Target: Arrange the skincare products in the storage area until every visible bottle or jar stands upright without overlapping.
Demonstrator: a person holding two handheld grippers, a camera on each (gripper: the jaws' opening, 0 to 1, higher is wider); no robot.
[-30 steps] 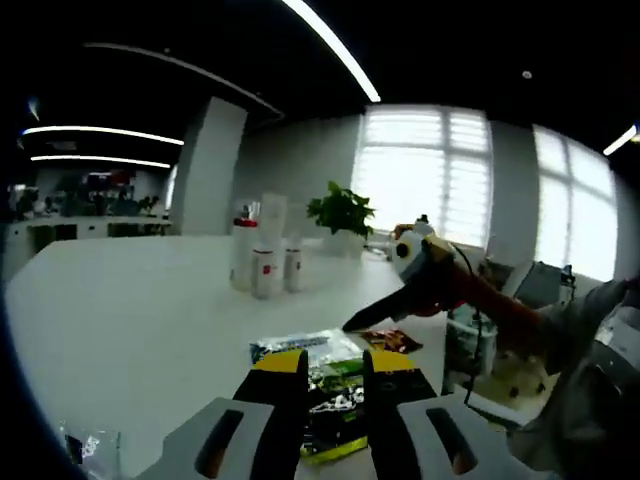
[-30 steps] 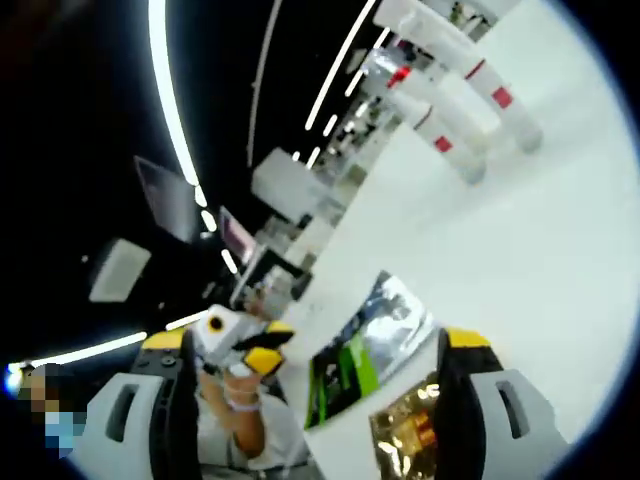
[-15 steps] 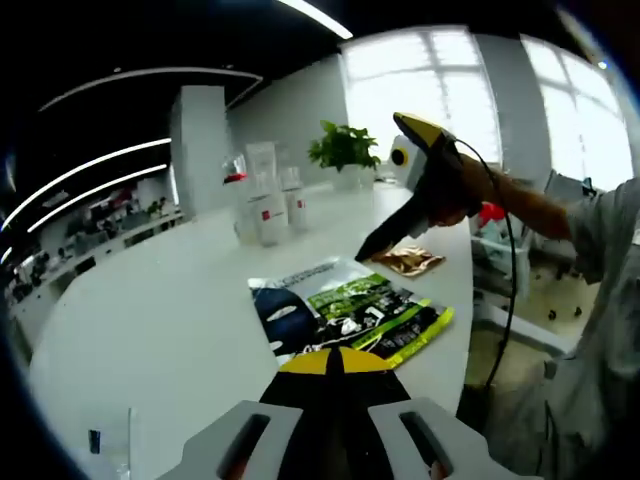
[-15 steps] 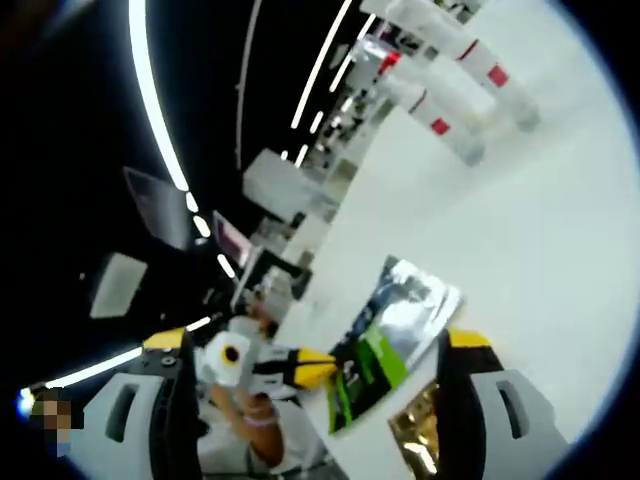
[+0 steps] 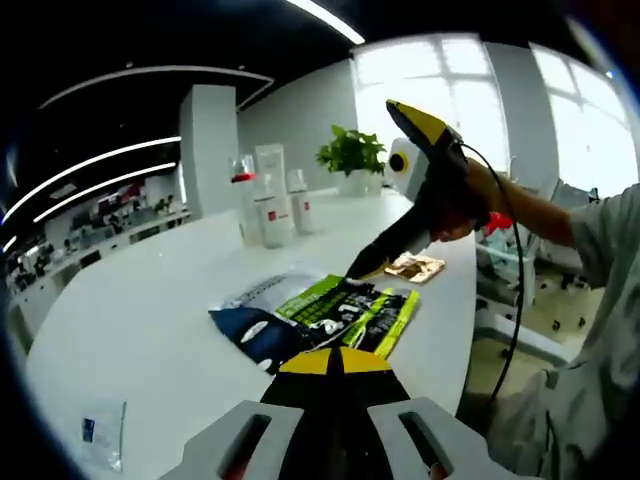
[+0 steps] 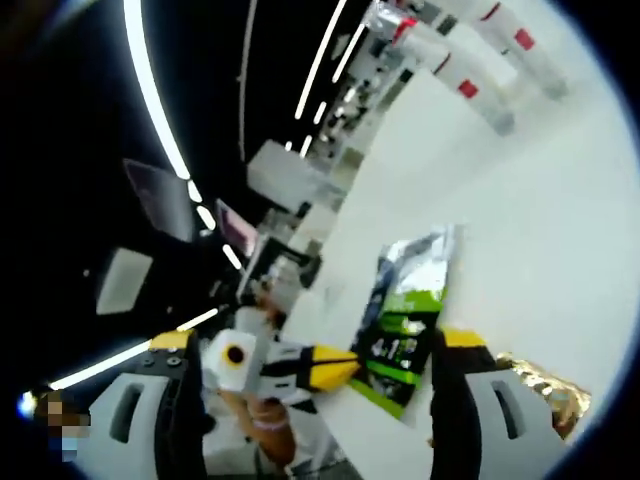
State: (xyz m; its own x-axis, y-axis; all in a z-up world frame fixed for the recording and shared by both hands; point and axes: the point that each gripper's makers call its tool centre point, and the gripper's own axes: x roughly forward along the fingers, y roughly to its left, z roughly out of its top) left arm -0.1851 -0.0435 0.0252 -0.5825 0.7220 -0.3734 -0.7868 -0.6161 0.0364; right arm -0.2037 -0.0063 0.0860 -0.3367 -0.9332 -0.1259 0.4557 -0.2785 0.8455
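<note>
My left gripper (image 5: 334, 362) had black jaws with yellow tips on grey mounts. My right gripper (image 5: 385, 255) was black with a yellow top and a black cable (image 5: 512, 300); my sleeve (image 5: 612, 240) was grey.

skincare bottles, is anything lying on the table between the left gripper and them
Yes. In the left gripper view, the green packet and a dark blue pouch lie on the white table between the shut left gripper and the upright skincare bottles.
</note>
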